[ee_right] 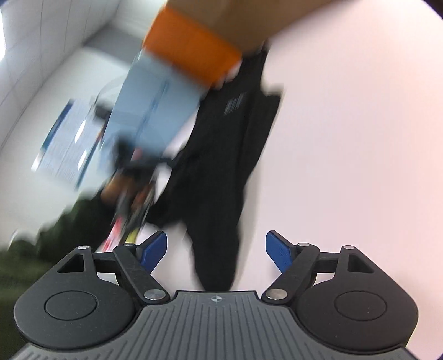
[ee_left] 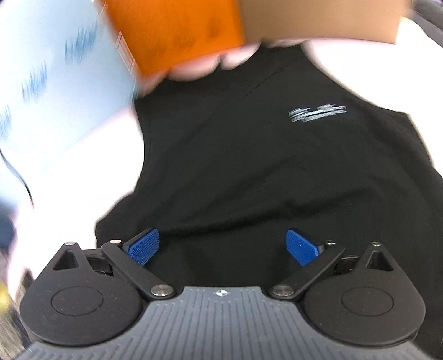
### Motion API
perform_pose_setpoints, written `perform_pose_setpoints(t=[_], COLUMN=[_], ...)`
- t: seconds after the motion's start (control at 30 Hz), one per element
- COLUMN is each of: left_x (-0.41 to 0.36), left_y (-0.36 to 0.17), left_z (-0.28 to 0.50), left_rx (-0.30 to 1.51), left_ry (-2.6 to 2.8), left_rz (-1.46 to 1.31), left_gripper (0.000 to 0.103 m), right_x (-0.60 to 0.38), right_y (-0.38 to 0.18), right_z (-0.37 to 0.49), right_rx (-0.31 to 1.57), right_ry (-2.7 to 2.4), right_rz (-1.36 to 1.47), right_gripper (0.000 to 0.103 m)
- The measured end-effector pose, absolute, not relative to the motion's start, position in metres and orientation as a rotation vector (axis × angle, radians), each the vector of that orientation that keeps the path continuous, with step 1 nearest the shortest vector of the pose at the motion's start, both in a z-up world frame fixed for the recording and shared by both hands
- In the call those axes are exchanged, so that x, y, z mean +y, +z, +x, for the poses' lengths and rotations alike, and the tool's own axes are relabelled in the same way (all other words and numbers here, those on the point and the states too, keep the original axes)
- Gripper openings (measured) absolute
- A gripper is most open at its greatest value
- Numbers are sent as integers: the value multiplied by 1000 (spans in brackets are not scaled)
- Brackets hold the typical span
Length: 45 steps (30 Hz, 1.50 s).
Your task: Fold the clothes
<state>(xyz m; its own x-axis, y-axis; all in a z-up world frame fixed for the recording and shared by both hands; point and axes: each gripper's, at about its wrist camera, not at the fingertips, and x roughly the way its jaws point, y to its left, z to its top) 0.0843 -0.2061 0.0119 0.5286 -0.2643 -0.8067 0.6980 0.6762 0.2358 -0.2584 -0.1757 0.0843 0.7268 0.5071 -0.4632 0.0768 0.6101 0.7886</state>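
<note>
A black garment (ee_left: 249,166) with a small silver logo (ee_left: 317,113) lies spread on the white table (ee_left: 83,180). My left gripper (ee_left: 223,238) hovers over its near part, open, with the blue pads (ee_left: 145,246) wide apart and nothing pinched between them. In the right wrist view the same black garment (ee_right: 221,166) runs as a long narrow strip away across the pale table (ee_right: 346,138). My right gripper (ee_right: 217,238) is open; the garment's near end lies between its jaws, untouched by the pads (ee_right: 279,252).
An orange box (ee_left: 177,33), a brown cardboard box (ee_left: 318,19) and a light blue box (ee_left: 55,83) crowd the far side of the garment. In the right wrist view a blurred printed sheet (ee_right: 66,141) and dark clutter (ee_right: 133,177) lie at the left.
</note>
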Motion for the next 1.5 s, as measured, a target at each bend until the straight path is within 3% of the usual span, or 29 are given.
perform_pose_setpoints(t=[0.2,0.3,0.4,0.53,0.57,0.6,0.63,0.7,0.8,0.83,0.9,1.0,1.03,1.17,1.27,1.37,1.5], left_x=[-217,-234,-242,-238,-234,-231,-228,-223,-219,-218,-214,-205,-203,-193,-180,-162,-139], left_y=[46,33,13,1,0,-1,-2,-1,6,6,5,2,2,-1,-4,-5,3], left_z=[-41,-87,-105,-97,-94,-92,-90,-89,-94,-96,-98,-101,-101,-102,-99,-94,-91], left_rx=[521,469,491,626,659,693,714,737,737,739,742,756,759,764,752,749,740], left_ry=[-1107,-1193,-1169,-1113,-1115,-1120,-1121,-1125,-1144,-1146,-1153,-1157,-1160,-1171,-1159,-1115,-1080], left_rz=[687,772,828,748,714,679,655,611,589,605,640,658,665,712,763,756,678], left_gripper=[99,99,95,70,56,34,15,7,4,3,3,3,3,4,5,14,25], right_x=[-181,-180,-179,-170,-168,-166,-166,-167,-168,-168,-173,-193,-198,-195,-187,-179,-157], right_y=[80,68,51,40,39,39,38,45,57,59,62,65,65,64,59,49,40], right_z=[-161,-109,-75,-52,-49,-46,-43,-42,-40,-39,-39,-49,-54,-92,-135,-187,-260], right_rx=[638,688,742,798,808,817,823,809,784,786,774,745,737,735,745,745,710], right_ry=[82,-22,-73,-91,-99,-107,-106,-102,-132,-158,-207,-181,-158,-81,-31,-26,18], right_rz=[743,654,616,537,513,489,475,435,311,253,173,310,377,499,594,698,861], right_gripper=[74,50,46,41,23,10,9,9,8,3,3,4,9,48,49,60,63])
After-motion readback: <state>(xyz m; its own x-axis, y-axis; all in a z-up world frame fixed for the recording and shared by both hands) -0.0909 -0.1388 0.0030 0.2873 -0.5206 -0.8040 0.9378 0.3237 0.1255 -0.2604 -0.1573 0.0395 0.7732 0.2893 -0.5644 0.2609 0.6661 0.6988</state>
